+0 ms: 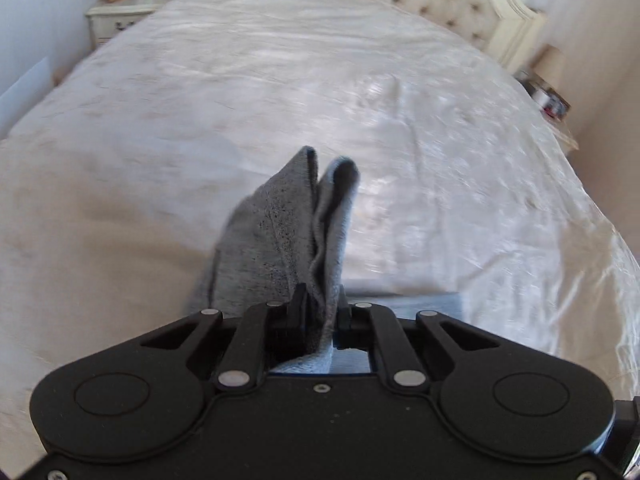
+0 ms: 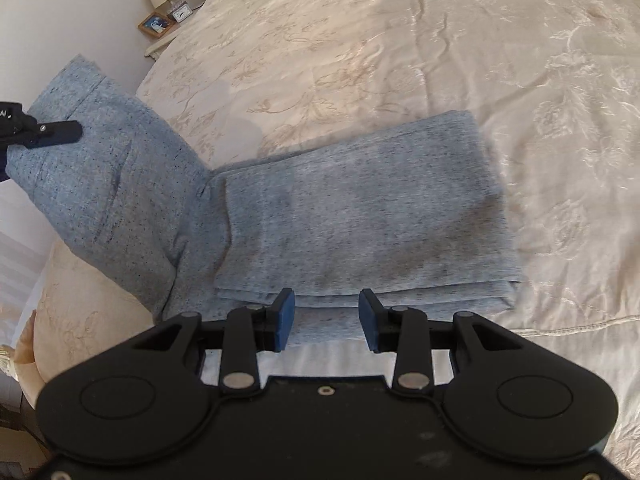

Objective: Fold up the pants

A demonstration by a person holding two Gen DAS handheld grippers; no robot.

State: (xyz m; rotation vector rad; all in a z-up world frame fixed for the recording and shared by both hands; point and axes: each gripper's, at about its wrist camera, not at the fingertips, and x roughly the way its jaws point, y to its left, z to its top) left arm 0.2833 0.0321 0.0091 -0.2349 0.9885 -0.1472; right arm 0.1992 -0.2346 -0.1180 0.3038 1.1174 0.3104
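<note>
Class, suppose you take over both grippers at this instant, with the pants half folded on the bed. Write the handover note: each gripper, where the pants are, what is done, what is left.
Left gripper: shut on one end of the pants, lifted clear of the bed.
Right gripper: open, holding nothing, at the near edge of the folded part.
Pants: most lie flat in layers on the bed; the lifted end rises to the left in the right wrist view.
Done: earlier folds, judging by the stacked layers.
Left: probably lay the lifted end over the flat stack, let go, then smooth it.

Pants [image 2: 360, 216] lie on the bed [image 2: 520, 80]; their left end seems raised.
</note>
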